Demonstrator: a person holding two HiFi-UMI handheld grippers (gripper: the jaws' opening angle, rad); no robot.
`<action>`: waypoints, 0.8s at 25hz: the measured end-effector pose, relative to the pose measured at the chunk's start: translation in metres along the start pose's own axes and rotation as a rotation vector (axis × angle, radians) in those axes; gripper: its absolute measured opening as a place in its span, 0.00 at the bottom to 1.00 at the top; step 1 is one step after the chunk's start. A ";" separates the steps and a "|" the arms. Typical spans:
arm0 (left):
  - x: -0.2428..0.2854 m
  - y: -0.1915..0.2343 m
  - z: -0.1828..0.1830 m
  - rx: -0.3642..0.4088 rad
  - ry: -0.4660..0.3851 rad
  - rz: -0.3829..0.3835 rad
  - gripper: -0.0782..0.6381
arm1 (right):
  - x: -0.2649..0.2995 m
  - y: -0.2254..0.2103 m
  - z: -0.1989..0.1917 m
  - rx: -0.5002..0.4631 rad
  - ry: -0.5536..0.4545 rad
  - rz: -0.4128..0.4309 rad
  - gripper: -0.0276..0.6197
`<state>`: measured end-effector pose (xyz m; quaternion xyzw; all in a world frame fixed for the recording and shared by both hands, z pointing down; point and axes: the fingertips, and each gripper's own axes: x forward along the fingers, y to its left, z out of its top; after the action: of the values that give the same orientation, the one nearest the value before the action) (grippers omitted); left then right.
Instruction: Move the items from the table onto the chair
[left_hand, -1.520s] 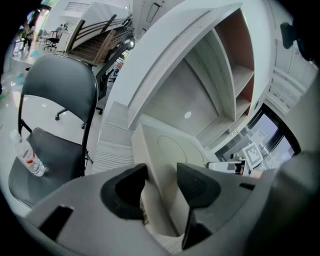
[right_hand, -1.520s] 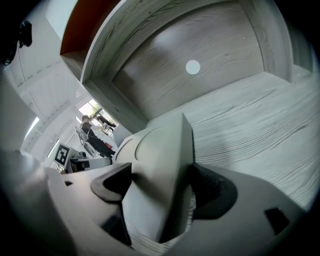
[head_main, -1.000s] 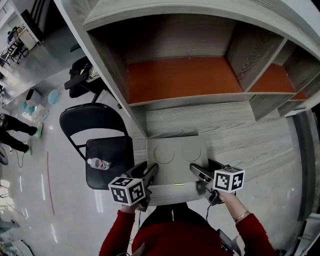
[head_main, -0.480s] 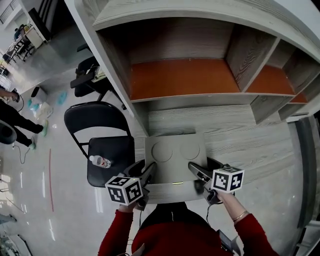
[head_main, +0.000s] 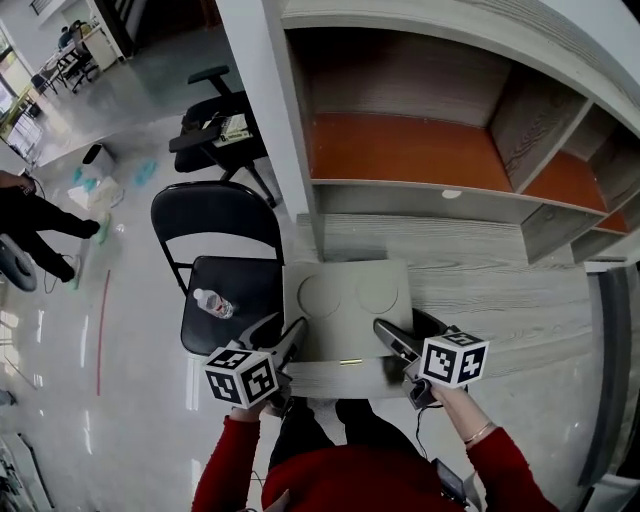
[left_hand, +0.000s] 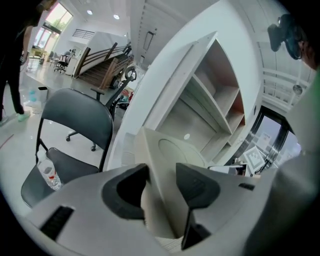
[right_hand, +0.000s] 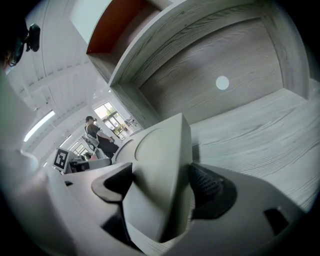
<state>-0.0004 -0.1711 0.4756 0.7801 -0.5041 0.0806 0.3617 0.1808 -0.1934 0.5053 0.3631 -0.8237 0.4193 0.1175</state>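
Observation:
A flat grey slab (head_main: 345, 300) with two round outlines on top is held by its near edge, just above the wood-grain table (head_main: 480, 290). My left gripper (head_main: 288, 342) is shut on its left side and my right gripper (head_main: 388, 338) on its right side. In the left gripper view the slab (left_hand: 167, 160) fills the gap of the left gripper (left_hand: 161, 186). The right gripper view shows the slab (right_hand: 160, 165) clamped in the right gripper (right_hand: 162, 189). The black folding chair (head_main: 240, 285) stands left of the table with a small water bottle (head_main: 213, 303) on its seat.
A wooden shelf unit with orange boards (head_main: 410, 150) rises behind the table, and its white post (head_main: 275, 100) stands by the chair's back. A black office chair (head_main: 215, 135) is farther left. A person (head_main: 40, 215) stands on the shiny floor at far left.
Both grippers have come up a little with the slab. The view has swung left, so the chair and floor show more.

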 end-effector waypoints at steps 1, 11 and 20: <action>-0.006 0.005 0.001 -0.010 -0.011 0.002 0.39 | 0.003 0.006 0.001 -0.010 0.001 0.002 0.63; -0.093 0.095 0.019 -0.062 -0.062 0.007 0.39 | 0.068 0.115 -0.012 -0.068 -0.014 0.003 0.62; -0.180 0.192 0.023 -0.057 -0.036 0.031 0.39 | 0.142 0.213 -0.053 -0.070 -0.030 0.032 0.61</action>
<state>-0.2540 -0.0993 0.4637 0.7629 -0.5245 0.0578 0.3734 -0.0736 -0.1413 0.4801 0.3517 -0.8452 0.3868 0.1111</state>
